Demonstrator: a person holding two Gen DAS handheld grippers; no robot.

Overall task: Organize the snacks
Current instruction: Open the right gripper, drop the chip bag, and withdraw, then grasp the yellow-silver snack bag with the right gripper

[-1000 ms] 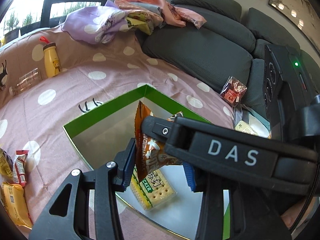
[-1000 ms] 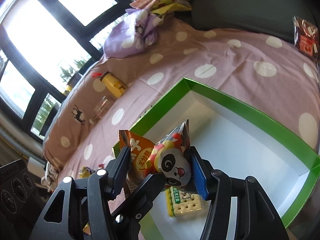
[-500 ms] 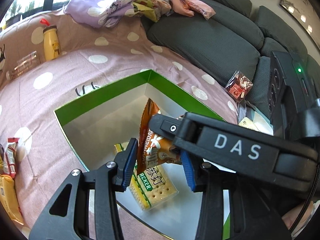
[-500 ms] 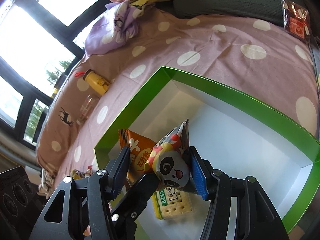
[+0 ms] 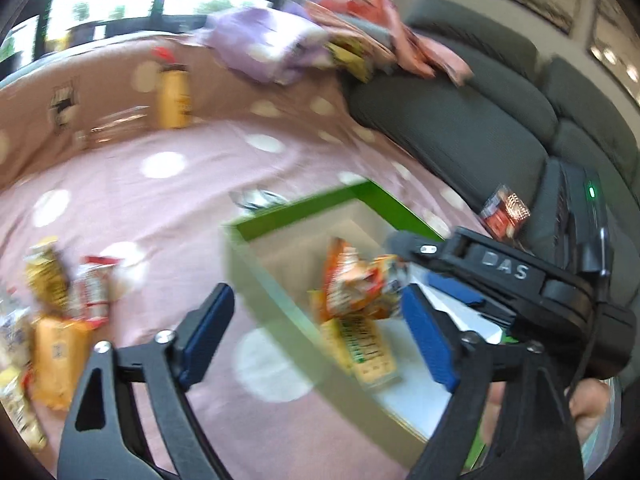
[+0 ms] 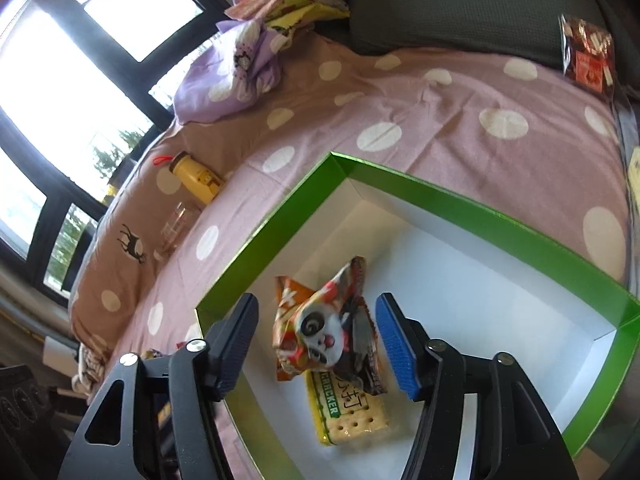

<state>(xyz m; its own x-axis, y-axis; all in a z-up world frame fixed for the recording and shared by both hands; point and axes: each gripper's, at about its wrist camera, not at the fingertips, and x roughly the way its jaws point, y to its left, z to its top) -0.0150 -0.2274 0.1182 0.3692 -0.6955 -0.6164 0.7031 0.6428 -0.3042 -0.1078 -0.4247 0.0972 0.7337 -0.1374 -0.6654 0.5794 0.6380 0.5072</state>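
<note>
A green box with a white inside [image 6: 472, 200] lies on a pink dotted bedsheet. In it, an orange snack bag [image 6: 286, 320] and a panda snack bag [image 6: 336, 332] rest on a cracker pack [image 6: 352, 412]. My right gripper [image 6: 316, 344] is open, with the two bags loose between its fingers. My left gripper [image 5: 316, 328] is open and empty, over the box's left wall [image 5: 276, 288]. The bags [image 5: 352, 280] and cracker pack [image 5: 368, 348] show blurred in the left wrist view.
Several loose snack packs [image 5: 60, 312] lie on the sheet left of the box. A yellow bottle [image 6: 196, 178] and a glass [image 6: 176, 224] lie further back. A red snack bag [image 6: 588, 54] leans on the grey sofa cushions [image 6: 460, 4]. Bedding is piled behind.
Both grippers have opened and let go of the orange and panda bags, which now rest in the box. The left gripper has swung left and back.
</note>
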